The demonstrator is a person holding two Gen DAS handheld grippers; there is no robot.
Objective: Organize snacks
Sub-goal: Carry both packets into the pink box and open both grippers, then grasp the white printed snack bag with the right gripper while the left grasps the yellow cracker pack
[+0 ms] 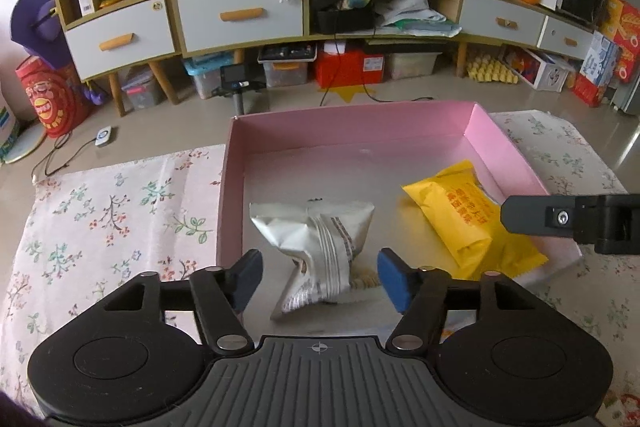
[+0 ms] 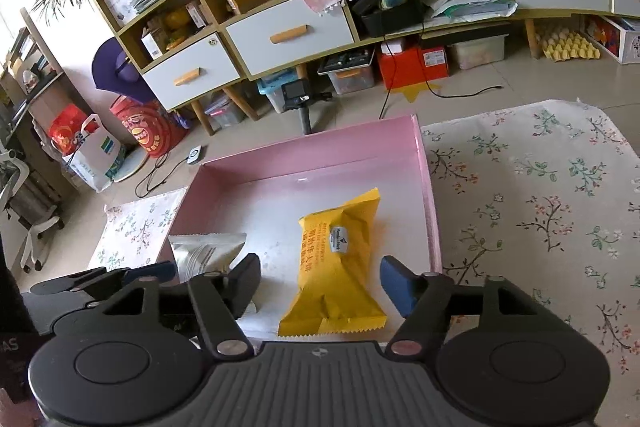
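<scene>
A pink box (image 1: 352, 131) sits open on the flowered tablecloth (image 1: 120, 211). Inside lie a silver snack packet (image 1: 320, 251) and a yellow snack packet (image 1: 460, 219). My left gripper (image 1: 318, 279) is open, its fingers on either side of the silver packet's near end, not closed on it. My right gripper (image 2: 318, 283) is open, its fingers on either side of the yellow packet (image 2: 340, 263), not closed on it. The pink box (image 2: 312, 155) and the silver packet (image 2: 204, 251) also show in the right wrist view. The right gripper's finger (image 1: 560, 219) reaches in at the left view's right edge.
The tablecloth (image 2: 540, 211) spreads to the right of the box. Beyond the table is floor with cables, a small tripod camera (image 1: 240, 83), storage bins and a long cabinet with drawers (image 1: 240, 15).
</scene>
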